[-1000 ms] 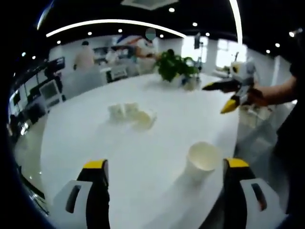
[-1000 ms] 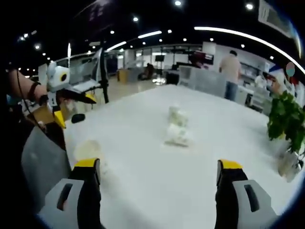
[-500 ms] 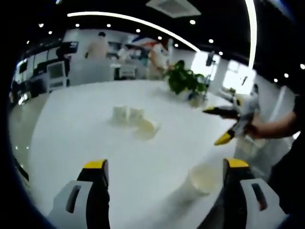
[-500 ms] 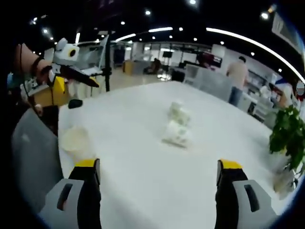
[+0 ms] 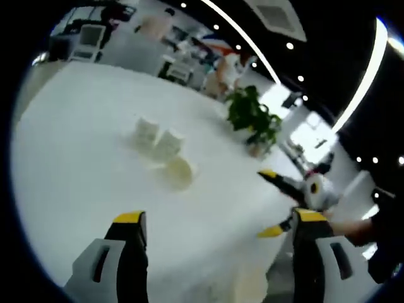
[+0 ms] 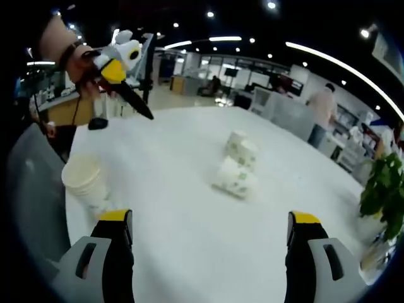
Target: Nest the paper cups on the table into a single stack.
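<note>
Left gripper (image 5: 214, 221): the two yellow-tipped jaws stand wide apart with nothing between them, above the near part of the white table (image 5: 63, 164).
Right gripper (image 6: 208, 218): jaws likewise spread and empty over the table (image 6: 177, 208); in the left gripper view it comes in from the right (image 5: 268, 202), held by a hand that is mostly cut off, its jaws parted.
Left gripper, from the right gripper view: held up at the upper left (image 6: 129, 88) by a hand (image 6: 72, 53); too foreshortened to read its jaws from here.
Near cup (image 6: 85, 183): an upright paper cup, mouth up, close to the table's edge, to the left of the right gripper's left jaw. In the left gripper view it is only a pale blur (image 5: 249, 287) at the bottom edge.
Far cups (image 6: 238, 165): a close cluster near the table's middle, well apart from the near cup; one lies on its side (image 5: 177, 172) with its mouth showing, two others (image 5: 156, 139) just behind it. Blur hides whether they touch.
Plant (image 5: 252, 120): a leafy potted plant beyond the cluster.
Background: people, soft and indistinct.
</note>
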